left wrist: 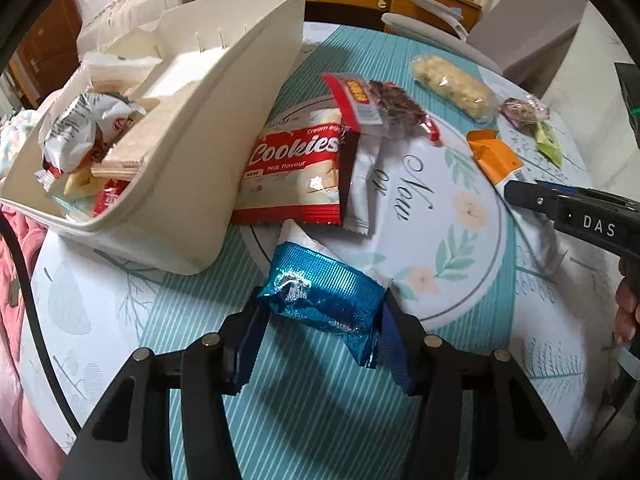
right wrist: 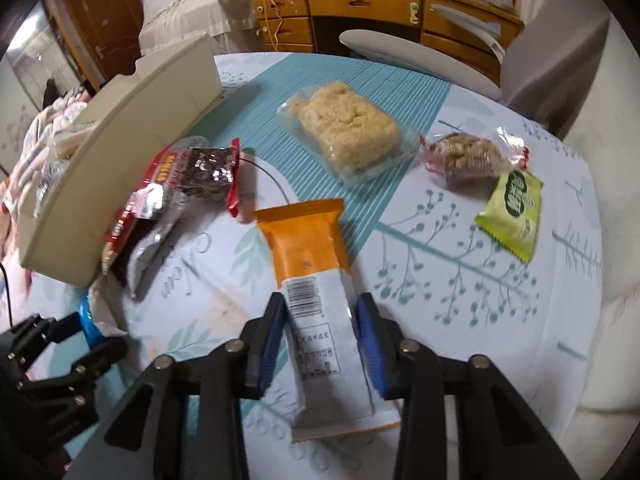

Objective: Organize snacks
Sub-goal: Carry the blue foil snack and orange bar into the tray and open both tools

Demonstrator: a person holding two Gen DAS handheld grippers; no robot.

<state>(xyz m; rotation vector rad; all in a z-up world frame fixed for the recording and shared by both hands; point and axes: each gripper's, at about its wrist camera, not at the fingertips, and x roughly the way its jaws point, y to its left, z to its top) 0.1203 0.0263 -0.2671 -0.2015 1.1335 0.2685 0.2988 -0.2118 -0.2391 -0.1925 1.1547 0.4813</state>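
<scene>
My left gripper [left wrist: 322, 308] is shut on a blue foil snack packet [left wrist: 324, 296], its blue pads pressing on both ends just above the tablecloth. A cream storage bin [left wrist: 224, 128] stands to its upper left with several snacks inside. In the right wrist view, my right gripper [right wrist: 320, 312] is shut on an orange-and-white snack bar [right wrist: 312, 264] that lies lengthwise between the pads on the table. The left gripper with its blue packet [right wrist: 86, 316] shows at the lower left there.
Loose on the round table [right wrist: 440, 280] lie a red Cookies packet [left wrist: 296, 168], a red packet of dark snack [right wrist: 192, 180], a clear-wrapped rice bar [right wrist: 348, 136], a nut snack [right wrist: 468, 156] and a green packet [right wrist: 512, 212]. Wooden drawers [right wrist: 360, 4] stand behind.
</scene>
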